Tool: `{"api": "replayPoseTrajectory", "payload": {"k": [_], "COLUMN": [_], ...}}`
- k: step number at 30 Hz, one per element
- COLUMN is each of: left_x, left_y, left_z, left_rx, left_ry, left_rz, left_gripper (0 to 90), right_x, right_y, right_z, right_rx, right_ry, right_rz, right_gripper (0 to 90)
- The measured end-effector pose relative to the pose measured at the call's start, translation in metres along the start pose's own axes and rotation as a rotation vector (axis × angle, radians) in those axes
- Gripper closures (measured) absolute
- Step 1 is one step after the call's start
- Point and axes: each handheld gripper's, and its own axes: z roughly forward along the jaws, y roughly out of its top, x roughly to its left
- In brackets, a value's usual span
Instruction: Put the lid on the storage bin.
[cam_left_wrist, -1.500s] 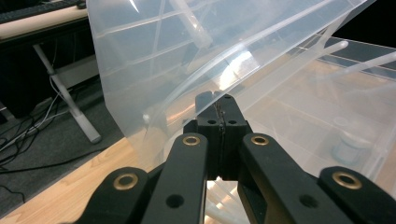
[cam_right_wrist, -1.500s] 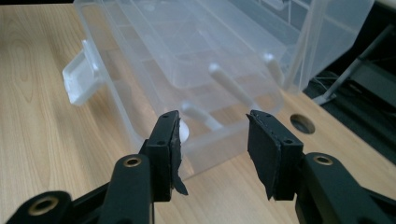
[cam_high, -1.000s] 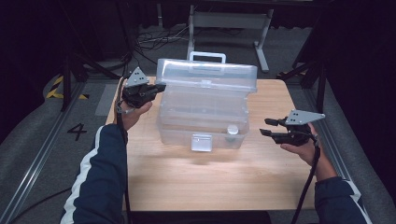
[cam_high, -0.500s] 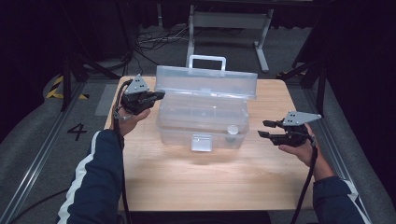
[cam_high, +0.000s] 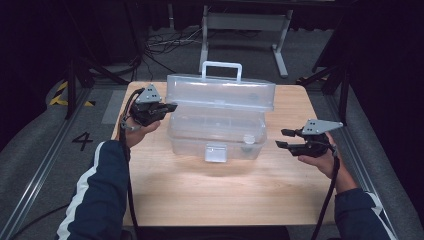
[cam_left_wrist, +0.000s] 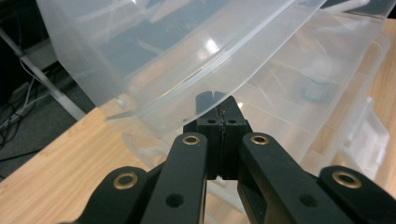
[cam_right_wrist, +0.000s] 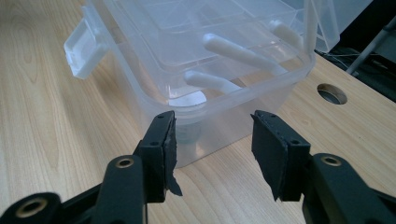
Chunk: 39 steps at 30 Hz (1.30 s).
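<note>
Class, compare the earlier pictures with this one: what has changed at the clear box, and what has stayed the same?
The lid has swung further up and back, lifted by the shut left hand-held gripper under its edge. The right hand-held gripper has just been opening, with nothing between its jaws. The box stays put on the table.

The clear plastic toolbox (cam_high: 216, 132) stands on the wooden table (cam_high: 220, 195), between the left gripper (cam_high: 167, 107) and the right gripper (cam_high: 281, 138). Its clear hinged lid (cam_high: 220, 92) rises behind the box, its edge just above the left gripper's closed tips. A small round white-capped jar (cam_right_wrist: 187, 100) lies in the box corner just ahead of the right gripper.
</note>
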Motion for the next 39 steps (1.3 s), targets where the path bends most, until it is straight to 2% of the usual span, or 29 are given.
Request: {"api": "replayPoseTrajectory", "payload": {"k": [11, 17, 22, 25, 31, 32, 33, 35, 37, 38, 39], "left_x": [-0.004, -0.006, -0.01, -0.013, -0.013, -0.013, -0.013, -0.01, -0.007, -0.005, -0.004], "left_y": [-0.004, -0.01, -0.015, -0.018, -0.019, -0.019, -0.019, -0.019, -0.017, -0.015, -0.014], "left_z": [0.002, 0.006, 0.008, 0.007, 0.004, 0.003, 0.003, 0.0, -0.002, -0.002, -0.004], "left_rx": [0.037, 0.09, 0.113, 0.104, 0.093, 0.071, 0.071, 0.026, 0.0, -0.022, -0.039], "left_ry": [-0.043, -0.081, -0.076, -0.081, -0.09, -0.1, -0.1, -0.111, -0.152, -0.157, -0.176], "left_rz": [-0.007, 0.0, 0.033, 0.022, 0.031, 0.019, 0.019, 0.002, -0.019, -0.031, -0.026], "left_gripper": [90.0, 90.0, 90.0, 90.0, 88.6, 88.1, 87.6, 88.0, 87.9, 88.0, 89.7], "right_x": [-0.001, -0.003, -0.004, -0.004, -0.005, -0.006, -0.006, -0.006, -0.007, -0.007, -0.007], "right_y": [-0.001, -0.002, -0.003, -0.003, -0.004, -0.004, -0.004, -0.005, -0.005, -0.005, -0.005], "right_z": [0.004, 0.006, 0.005, 0.004, 0.005, 0.004, 0.004, 0.003, 0.003, 0.003, 0.004], "right_rx": [0.01, 0.016, 0.015, 0.015, 0.018, 0.016, 0.016, 0.015, 0.014, 0.012, 0.011], "right_ry": [0.008, 0.014, 0.012, 0.016, 0.018, 0.016, 0.016, 0.012, 0.013, 0.014, 0.017], "right_rz": [0.006, 0.012, 0.021, 0.026, 0.028, 0.033, 0.033, 0.035, 0.039, 0.038, 0.04], "right_gripper": [50.4, 50.4, 50.4, 50.4, 50.2, 50.2, 50.2, 50.2, 50.2, 50.2, 50.2]}}
